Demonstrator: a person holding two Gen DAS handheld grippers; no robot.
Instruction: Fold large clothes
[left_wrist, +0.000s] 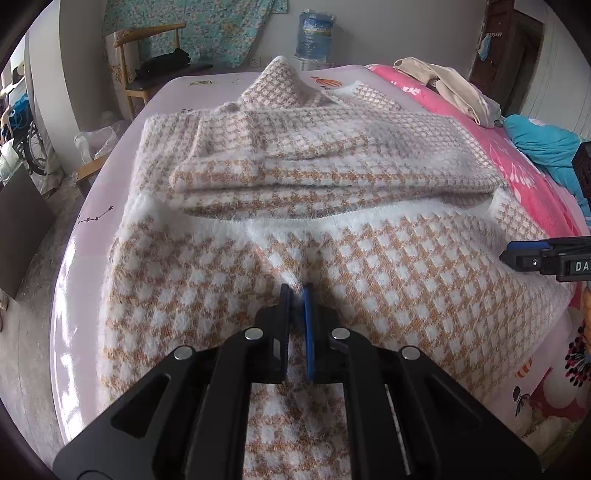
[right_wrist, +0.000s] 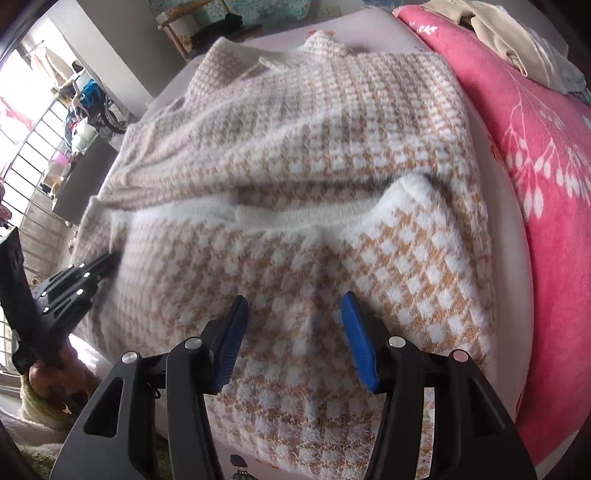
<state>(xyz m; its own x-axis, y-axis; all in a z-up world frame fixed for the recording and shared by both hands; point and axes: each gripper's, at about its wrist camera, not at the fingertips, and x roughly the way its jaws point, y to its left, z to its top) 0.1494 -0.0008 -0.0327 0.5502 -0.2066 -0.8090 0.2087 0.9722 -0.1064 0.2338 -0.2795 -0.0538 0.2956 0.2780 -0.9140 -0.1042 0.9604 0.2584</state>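
A fuzzy knitted sweater in a tan-and-white check (left_wrist: 369, 266) lay spread across a pale lilac bedsheet (left_wrist: 92, 206) on the bed, its sleeves folded across the chest as a thick band (left_wrist: 314, 158) just beyond the white ribbed neckline (left_wrist: 314, 218). The left gripper (left_wrist: 296, 295) pointed steeply down onto the near part of the garment, its black and blue jaws clenched together with a small pinch of the fluffy knit caught between them. The right gripper (right_wrist: 293, 306) hovered over the same sweater (right_wrist: 332, 240) with its blue-padded jaws standing apart, nothing pressed between them, the checked fabric showing through the gap. In the right wrist view the left gripper (right_wrist: 110, 260) met the sweater's left edge, held by a hand (right_wrist: 48, 376) in a pale fleece cuff. A bright pink blanket with white leaf print (right_wrist: 546, 166) lay along the sweater's right side, with beige clothing (left_wrist: 450, 88) heaped farther back on it.
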